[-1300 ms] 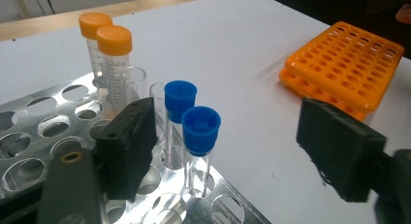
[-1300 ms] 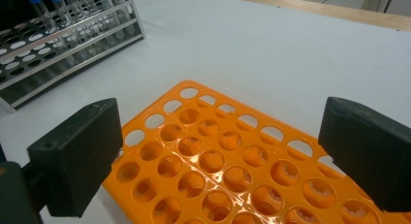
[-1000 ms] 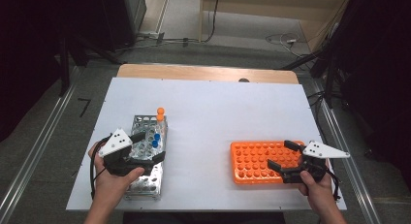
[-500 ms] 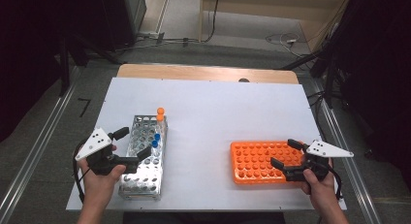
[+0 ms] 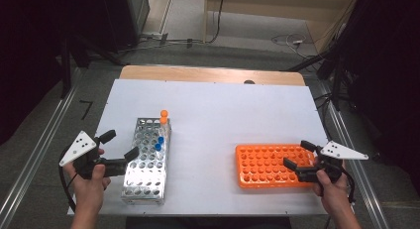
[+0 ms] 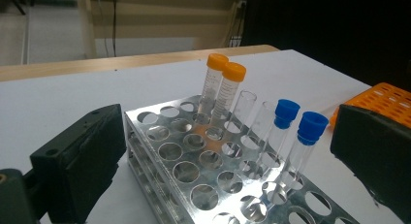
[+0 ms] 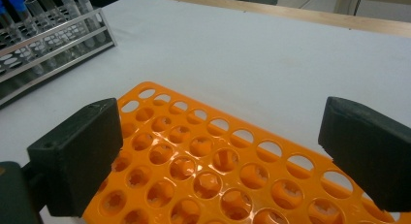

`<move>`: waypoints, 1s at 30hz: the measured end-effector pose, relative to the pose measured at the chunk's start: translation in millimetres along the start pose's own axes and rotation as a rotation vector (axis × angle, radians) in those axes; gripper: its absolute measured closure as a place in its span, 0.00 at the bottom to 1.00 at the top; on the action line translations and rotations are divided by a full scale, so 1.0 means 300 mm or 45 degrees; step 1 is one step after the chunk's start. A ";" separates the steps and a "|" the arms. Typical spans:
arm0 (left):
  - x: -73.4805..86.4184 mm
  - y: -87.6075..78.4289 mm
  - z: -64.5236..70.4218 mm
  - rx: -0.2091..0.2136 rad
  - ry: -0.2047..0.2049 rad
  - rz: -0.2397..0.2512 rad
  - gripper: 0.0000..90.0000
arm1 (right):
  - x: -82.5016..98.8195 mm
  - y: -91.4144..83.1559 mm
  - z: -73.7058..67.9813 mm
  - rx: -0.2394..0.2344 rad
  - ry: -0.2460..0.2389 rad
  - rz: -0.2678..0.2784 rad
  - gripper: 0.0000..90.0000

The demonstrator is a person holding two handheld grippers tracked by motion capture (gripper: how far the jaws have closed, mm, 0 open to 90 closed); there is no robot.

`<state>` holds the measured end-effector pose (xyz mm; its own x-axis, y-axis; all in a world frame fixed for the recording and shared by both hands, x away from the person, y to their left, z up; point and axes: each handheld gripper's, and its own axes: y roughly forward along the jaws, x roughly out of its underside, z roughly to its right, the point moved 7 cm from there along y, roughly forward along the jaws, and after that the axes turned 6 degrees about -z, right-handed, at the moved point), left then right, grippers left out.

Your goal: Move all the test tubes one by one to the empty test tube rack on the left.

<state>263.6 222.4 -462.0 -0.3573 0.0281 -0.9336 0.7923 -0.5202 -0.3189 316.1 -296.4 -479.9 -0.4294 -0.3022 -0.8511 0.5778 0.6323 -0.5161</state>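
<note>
A silver metal tube rack (image 5: 146, 164) stands on the left of the white table. It holds two orange-capped tubes (image 5: 164, 115) at its far end and two blue-capped tubes (image 5: 158, 143) nearer the middle. My left gripper (image 5: 121, 143) is open at the rack's left edge, with nothing between its jaws. The left gripper view looks across the rack (image 6: 194, 185) at the orange-capped tubes (image 6: 228, 88), two uncapped clear tubes (image 6: 242, 107) and the blue-capped tubes (image 6: 291, 132). An empty orange rack (image 5: 267, 164) lies on the right. My right gripper (image 5: 296, 153) is open over its right end (image 7: 203, 161).
The white tabletop (image 5: 223, 115) lies bare between the two racks and beyond them. A wooden strip (image 5: 208, 73) runs along its far edge. Metal rails flank the table, and cables lie on the floor behind. The metal rack (image 7: 48, 40) shows far left in the right gripper view.
My left gripper has drawn back leftward from above the metal rack to its left edge. The right gripper has shifted slightly right at the orange rack's end. Both racks stayed put.
</note>
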 end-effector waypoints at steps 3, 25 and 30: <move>0.005 -0.004 -0.005 -0.005 0.005 0.007 0.00 | 0.006 -0.005 0.019 0.008 0.006 0.007 0.01; 0.037 0.013 0.006 0.052 0.014 0.017 0.00 | 0.039 -0.021 0.114 0.066 0.085 0.036 0.01; 0.038 0.018 0.009 0.060 0.019 0.012 0.00 | 0.040 -0.016 0.108 0.062 0.077 0.025 0.01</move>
<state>262.5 217.8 -473.8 -0.3421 0.0359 -0.9390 0.7711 -0.5604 -0.3023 330.8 -326.2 -490.7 -0.4580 -0.2457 -0.8543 0.6190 0.6016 -0.5049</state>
